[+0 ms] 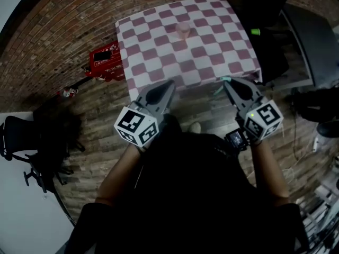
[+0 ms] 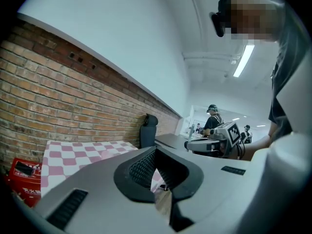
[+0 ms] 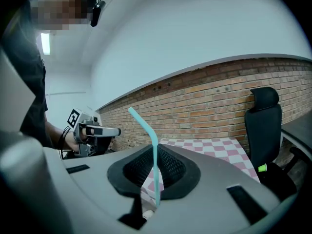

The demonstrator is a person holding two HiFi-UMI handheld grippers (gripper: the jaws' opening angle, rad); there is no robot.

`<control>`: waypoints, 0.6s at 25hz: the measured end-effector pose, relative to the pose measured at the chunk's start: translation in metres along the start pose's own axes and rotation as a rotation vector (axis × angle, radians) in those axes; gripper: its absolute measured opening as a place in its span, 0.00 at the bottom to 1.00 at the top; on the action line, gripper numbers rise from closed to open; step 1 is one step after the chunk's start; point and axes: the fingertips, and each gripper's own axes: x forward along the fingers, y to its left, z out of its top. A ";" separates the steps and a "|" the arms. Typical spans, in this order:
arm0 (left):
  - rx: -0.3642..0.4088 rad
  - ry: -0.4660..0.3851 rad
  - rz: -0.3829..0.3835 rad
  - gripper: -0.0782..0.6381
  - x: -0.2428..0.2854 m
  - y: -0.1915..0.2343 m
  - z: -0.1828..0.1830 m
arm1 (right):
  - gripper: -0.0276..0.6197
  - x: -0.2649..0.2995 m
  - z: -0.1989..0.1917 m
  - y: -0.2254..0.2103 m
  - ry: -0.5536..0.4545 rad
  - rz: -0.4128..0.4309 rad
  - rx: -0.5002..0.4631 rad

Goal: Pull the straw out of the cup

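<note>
A pink cup stands upright near the far middle of the pink-and-white checkered table, with no straw in it. My right gripper hovers in front of the table's near edge, well short of the cup, shut on a teal bendy straw. The straw stands upright between the jaws, its bent top leaning left. My left gripper hangs beside it at about the same height, shut and holding nothing. In the left gripper view the jaws meet with only tablecloth showing behind them.
A red toolbox sits on the wooden floor left of the table. A black office chair stands at the table's right side, another chair at far left. A brick wall runs behind. Other people work far off.
</note>
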 end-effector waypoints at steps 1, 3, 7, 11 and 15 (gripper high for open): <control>0.001 -0.001 0.010 0.12 -0.004 -0.004 -0.002 | 0.09 -0.003 -0.003 0.004 0.001 0.007 0.005; 0.000 -0.003 0.025 0.13 -0.012 -0.013 -0.006 | 0.09 -0.011 -0.010 0.013 0.022 0.018 0.018; -0.003 -0.003 0.040 0.13 -0.022 -0.024 -0.012 | 0.09 -0.020 -0.016 0.028 0.010 0.058 0.014; -0.009 0.005 0.045 0.12 -0.021 -0.029 -0.019 | 0.09 -0.020 -0.014 0.040 -0.040 0.087 0.020; 0.007 0.019 0.040 0.13 -0.023 -0.033 -0.023 | 0.09 -0.020 -0.019 0.054 -0.038 0.112 0.022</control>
